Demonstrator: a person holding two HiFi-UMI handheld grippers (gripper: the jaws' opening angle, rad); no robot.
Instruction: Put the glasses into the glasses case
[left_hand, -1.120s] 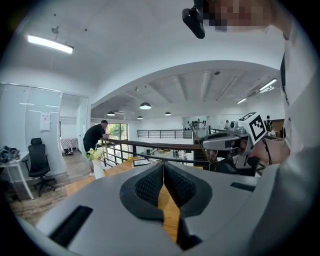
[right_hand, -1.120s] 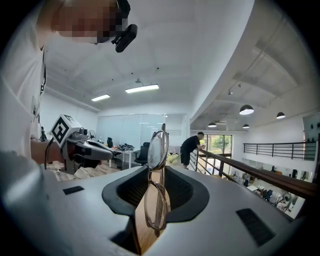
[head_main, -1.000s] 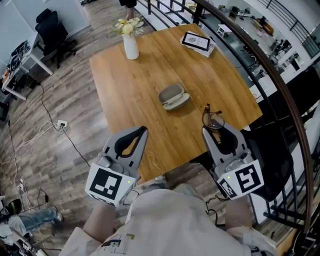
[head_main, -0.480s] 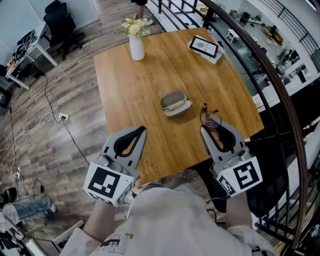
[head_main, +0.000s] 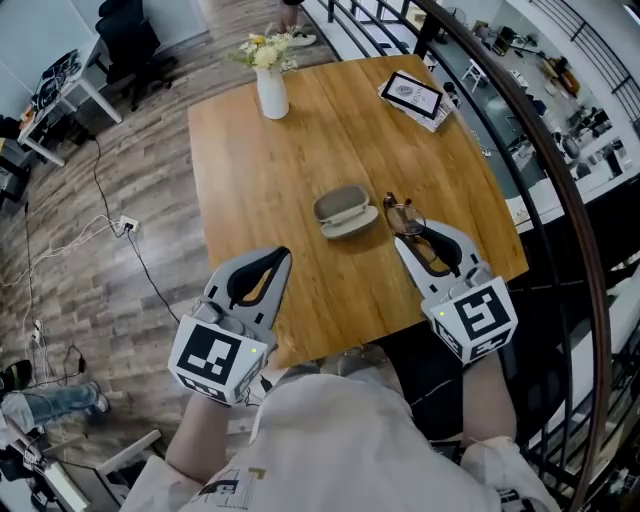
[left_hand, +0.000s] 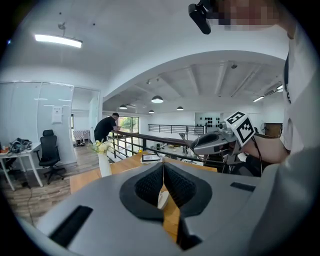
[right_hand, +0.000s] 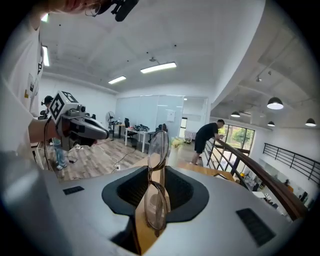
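Thin-framed clear-lens glasses (head_main: 403, 215) are pinched edge-on in the right tongs (head_main: 420, 238), just right of the open grey oval clamshell case (head_main: 346, 211) on the wooden worktop (head_main: 260, 170). Case's long axis points roughly at them. Left tongs (head_main: 268, 262) closed, empty, farther off.

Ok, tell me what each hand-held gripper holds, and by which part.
Right hand-held gripper: the glasses, pinched across the frame at one lens, the other lens sticking out. Left hand-held gripper: nothing, jaws together.
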